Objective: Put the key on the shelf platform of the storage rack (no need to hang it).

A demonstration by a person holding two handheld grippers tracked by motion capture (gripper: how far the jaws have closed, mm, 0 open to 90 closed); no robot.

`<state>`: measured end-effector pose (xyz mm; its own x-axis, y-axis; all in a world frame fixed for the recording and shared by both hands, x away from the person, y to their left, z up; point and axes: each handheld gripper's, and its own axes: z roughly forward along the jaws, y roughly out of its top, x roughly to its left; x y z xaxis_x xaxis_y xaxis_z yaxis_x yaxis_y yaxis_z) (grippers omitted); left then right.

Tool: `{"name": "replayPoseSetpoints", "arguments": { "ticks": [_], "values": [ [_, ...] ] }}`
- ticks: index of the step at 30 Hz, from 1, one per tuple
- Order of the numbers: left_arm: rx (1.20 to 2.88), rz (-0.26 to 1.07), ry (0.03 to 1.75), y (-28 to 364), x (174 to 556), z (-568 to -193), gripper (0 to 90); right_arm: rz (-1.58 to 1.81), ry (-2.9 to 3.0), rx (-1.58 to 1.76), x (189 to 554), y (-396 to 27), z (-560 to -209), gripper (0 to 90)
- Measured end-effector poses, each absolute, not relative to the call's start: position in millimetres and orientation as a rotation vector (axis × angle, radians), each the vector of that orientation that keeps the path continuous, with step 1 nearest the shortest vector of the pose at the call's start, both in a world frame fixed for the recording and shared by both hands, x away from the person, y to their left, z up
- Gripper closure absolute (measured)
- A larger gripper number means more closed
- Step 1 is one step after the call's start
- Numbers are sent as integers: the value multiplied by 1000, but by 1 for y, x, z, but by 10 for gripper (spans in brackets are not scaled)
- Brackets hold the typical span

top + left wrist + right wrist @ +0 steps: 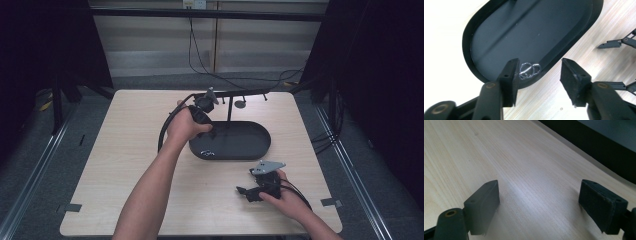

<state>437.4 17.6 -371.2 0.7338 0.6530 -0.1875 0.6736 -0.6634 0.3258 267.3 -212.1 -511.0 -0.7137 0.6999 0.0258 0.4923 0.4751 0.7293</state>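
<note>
A black oval tray (250, 145) lies in the middle of the wooden table. Small linked metal rings (207, 153) rest inside it by the near rim. My left gripper (212, 131) hangs over the tray's left end, pointing down. In the left gripper view it (539, 62) is open, and the rings (530, 70) lie on the tray floor (524, 30) just beside one fingertip (510, 75), untouched. My right gripper (242, 191) rests low near the table's front right, aimed left. It (539, 185) is open over bare wood.
A thin black stand (230, 95) with a horizontal bar and small hanging pegs rises behind the tray. The tray's dark wall (599, 147) crosses the right gripper view's upper right. The right gripper's jaws (614, 45) show at the left gripper view's right edge. Cables trail behind the table.
</note>
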Motion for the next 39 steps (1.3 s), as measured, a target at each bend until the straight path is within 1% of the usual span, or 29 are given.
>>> {"name": "replayPoseSetpoints", "arguments": {
  "ticks": [3, 4, 17, 39],
  "values": [
    [2554, -69, 1023, 20, 437, -372, 445, 1077, 2449, 1016, 267, -212, -511, 164],
    [2556, -69, 1023, 21, 436, -372, 415, 1077, 2449, 1015, 267, -212, -511, 164],
    [2551, -50, 1021, 38, 429, -376, 358, 1076, 2449, 1016, 267, -212, -511, 164],
    [2538, -34, 1040, 67, 419, -381, 335, 1076, 2447, 1019, 267, -212, -511, 164]
  ]
}}
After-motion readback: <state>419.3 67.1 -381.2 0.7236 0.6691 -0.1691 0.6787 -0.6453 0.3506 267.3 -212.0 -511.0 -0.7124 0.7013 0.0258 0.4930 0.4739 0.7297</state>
